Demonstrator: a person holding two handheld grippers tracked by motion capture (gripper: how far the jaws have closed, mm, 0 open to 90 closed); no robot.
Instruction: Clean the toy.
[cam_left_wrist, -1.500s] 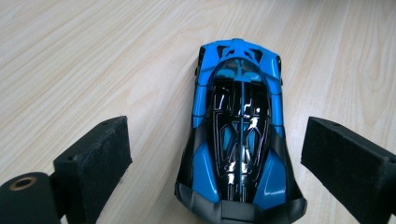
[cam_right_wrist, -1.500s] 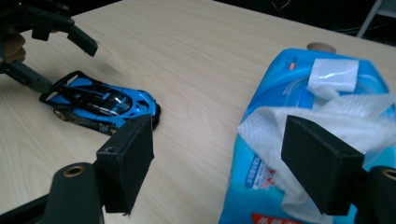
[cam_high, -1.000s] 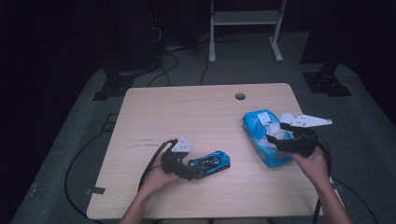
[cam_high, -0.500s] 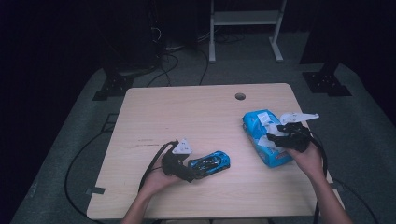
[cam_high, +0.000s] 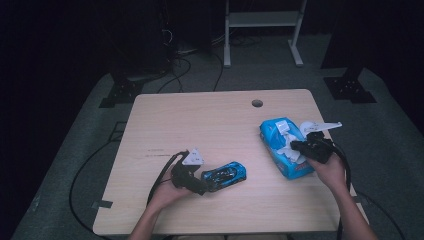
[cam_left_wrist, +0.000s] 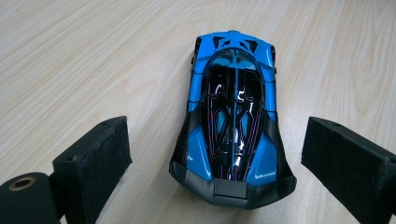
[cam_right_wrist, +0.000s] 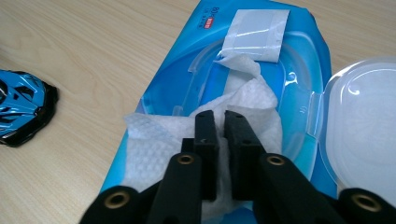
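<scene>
Meanwhile, the wipes pack (cam_high: 285, 147) is lying near the right edge of the pale wooden table (cam_high: 200, 120), with little board left beyond it, while the far half of the tabletop is standing open around a small round hole (cam_high: 257, 103). The right gripper (cam_high: 305, 146) is reaching over the pack, its jaws having just been closing; in the right gripper view the 2 black pads (cam_right_wrist: 205, 140) are standing nearly together, pinching a fold of the white wipe (cam_right_wrist: 243, 100) that is rising out of the opening. That view is also giving what the high view is blurring: the wipe's dimpled weave, the glossy blue film, a peeled white sticker flap (cam_right_wrist: 257, 32) and the clear hinged lid (cam_right_wrist: 364, 121) swung open to the side.

The left gripper (cam_high: 205, 182) is resting near the front edge, just beside the toy car (cam_high: 225, 175). In the left gripper view its jaws are standing wide apart, the foam pads (cam_left_wrist: 98, 154) clear of the car's (cam_left_wrist: 233, 121) sides, so nothing is being squeezed. The car is sitting on its wheels, smooth blue with a black patterned roof.
</scene>
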